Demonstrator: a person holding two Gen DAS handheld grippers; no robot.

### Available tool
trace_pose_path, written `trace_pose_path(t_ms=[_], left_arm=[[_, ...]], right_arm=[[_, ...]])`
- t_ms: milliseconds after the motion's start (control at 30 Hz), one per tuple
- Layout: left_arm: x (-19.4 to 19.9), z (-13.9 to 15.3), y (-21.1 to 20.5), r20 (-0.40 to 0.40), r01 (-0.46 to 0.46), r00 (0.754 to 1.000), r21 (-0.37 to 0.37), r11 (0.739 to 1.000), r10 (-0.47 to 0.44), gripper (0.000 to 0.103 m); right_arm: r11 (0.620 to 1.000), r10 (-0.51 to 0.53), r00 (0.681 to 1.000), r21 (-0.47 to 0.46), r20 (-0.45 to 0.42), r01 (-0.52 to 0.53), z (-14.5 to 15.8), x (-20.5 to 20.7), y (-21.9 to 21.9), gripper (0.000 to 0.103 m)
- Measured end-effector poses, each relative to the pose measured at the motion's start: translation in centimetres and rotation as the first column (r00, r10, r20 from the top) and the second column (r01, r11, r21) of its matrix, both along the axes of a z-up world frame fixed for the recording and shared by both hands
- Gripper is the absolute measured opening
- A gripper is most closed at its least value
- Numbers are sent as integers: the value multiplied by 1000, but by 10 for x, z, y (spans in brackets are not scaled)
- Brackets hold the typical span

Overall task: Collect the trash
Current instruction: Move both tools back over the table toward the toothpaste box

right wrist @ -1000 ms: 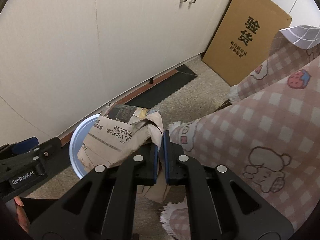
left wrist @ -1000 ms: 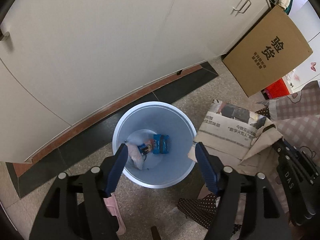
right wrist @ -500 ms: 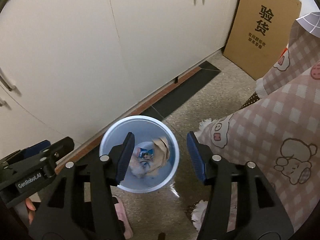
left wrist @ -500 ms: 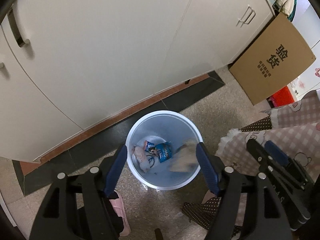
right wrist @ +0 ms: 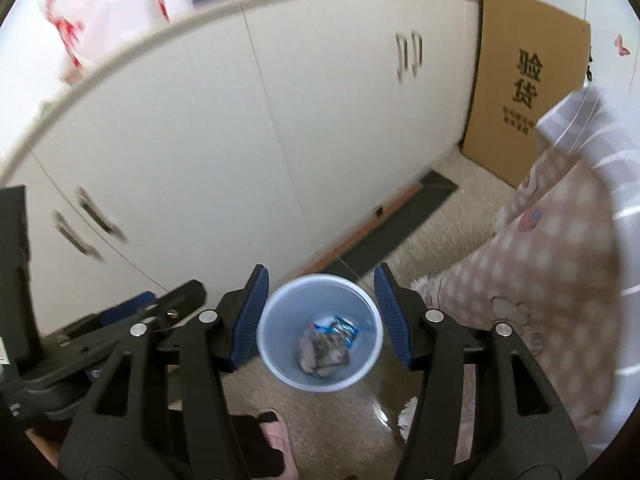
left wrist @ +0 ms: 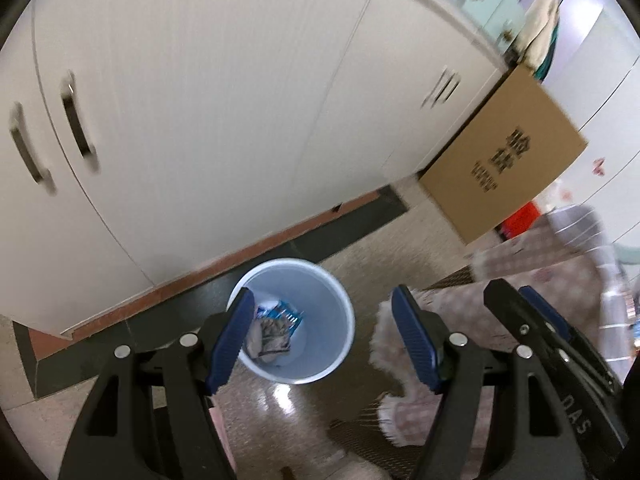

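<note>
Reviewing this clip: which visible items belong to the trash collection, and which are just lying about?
Part of the job:
- blue bin
- crumpled newspaper in it
- blue wrapper in it
- left tool, open
- right tool, open

Just lying about:
- cardboard box
- pink slipper
- white cabinets
- white plastic bag

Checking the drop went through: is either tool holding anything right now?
No. The left tool and right tool are open and empty; the paper lies in the bin.
</note>
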State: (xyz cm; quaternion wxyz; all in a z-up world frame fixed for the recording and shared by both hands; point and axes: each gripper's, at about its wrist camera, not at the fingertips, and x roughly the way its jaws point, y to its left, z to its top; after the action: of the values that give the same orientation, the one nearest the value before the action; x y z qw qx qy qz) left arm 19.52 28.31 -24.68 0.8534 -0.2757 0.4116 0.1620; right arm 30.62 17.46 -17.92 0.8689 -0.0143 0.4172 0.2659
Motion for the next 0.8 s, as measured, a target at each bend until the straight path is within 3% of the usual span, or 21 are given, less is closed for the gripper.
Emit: trace_pose_path(t_ms=[167, 333, 533, 800], left_arm=[[-13, 61, -23, 133, 14, 991, 15, 1000, -16, 74], [-7, 115, -70, 222, 95, 969, 64, 993, -107, 75], [27, 146, -147, 241, 261, 932, 77, 962, -271, 76], [78, 148, -241, 184, 415, 893, 19, 909, -412, 75]], right_arm=[[995, -35, 994, 95, 105, 25, 64, -23, -28, 56], [984, -121, 976, 149, 182, 94, 112, -33, -78, 58], [963, -248, 943, 164, 221, 215, 139, -32, -161, 58], [916, -400, 890, 117, 221, 383, 144, -15, -280, 58]])
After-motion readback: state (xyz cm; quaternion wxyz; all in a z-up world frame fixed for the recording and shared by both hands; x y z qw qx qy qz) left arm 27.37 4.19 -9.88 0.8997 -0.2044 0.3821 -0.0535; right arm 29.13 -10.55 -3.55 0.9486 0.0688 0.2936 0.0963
